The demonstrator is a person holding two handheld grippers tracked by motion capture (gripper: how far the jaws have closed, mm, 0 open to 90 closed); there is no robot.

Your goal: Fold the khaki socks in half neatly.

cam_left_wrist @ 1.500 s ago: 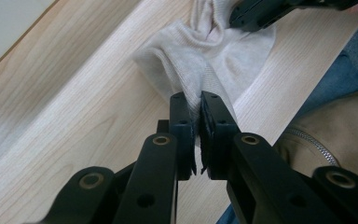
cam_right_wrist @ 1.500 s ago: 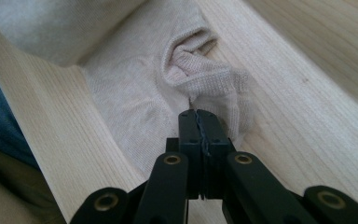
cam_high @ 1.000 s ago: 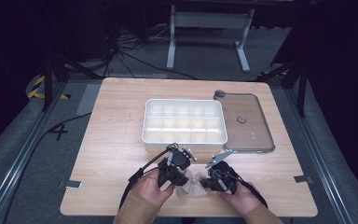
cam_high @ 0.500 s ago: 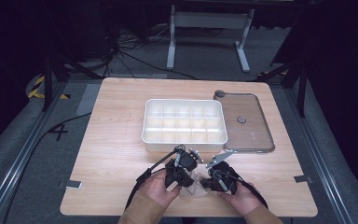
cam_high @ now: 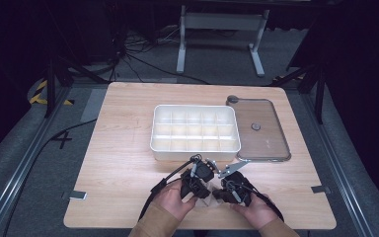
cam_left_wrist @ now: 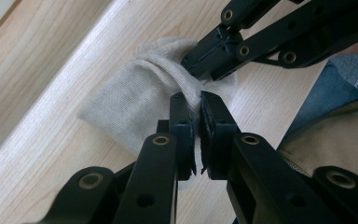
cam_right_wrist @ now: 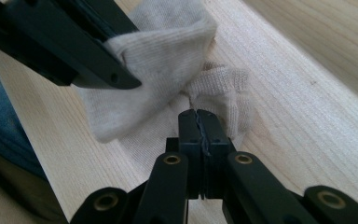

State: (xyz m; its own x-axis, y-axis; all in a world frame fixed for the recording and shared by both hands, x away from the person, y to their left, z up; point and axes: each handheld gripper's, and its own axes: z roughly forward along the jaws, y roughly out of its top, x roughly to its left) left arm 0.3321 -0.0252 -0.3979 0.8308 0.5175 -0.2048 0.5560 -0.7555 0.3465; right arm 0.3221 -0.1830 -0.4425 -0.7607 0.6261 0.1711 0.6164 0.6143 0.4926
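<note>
Now — sock [cam_left_wrist: 135,105] pinched by left gripper [cam_left_wrist: 196,105] and right gripper [cam_right_wrist: 199,119] — both clamped on fabric.

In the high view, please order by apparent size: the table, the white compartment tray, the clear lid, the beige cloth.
1. table
2. white compartment tray
3. clear lid, only slightly smaller than the tray
4. beige cloth, mostly hidden by the grippers

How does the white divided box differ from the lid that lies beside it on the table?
The box is opaque white; the lid is see-through with a grey rim. The box is deep and split into many small compartments; the lid is flat, with one small knob in its middle. The box sits near the table's middle; the lid lies to its right, right beside it. Both are rectangular with rounded corners and rest on the wooden table.
</note>
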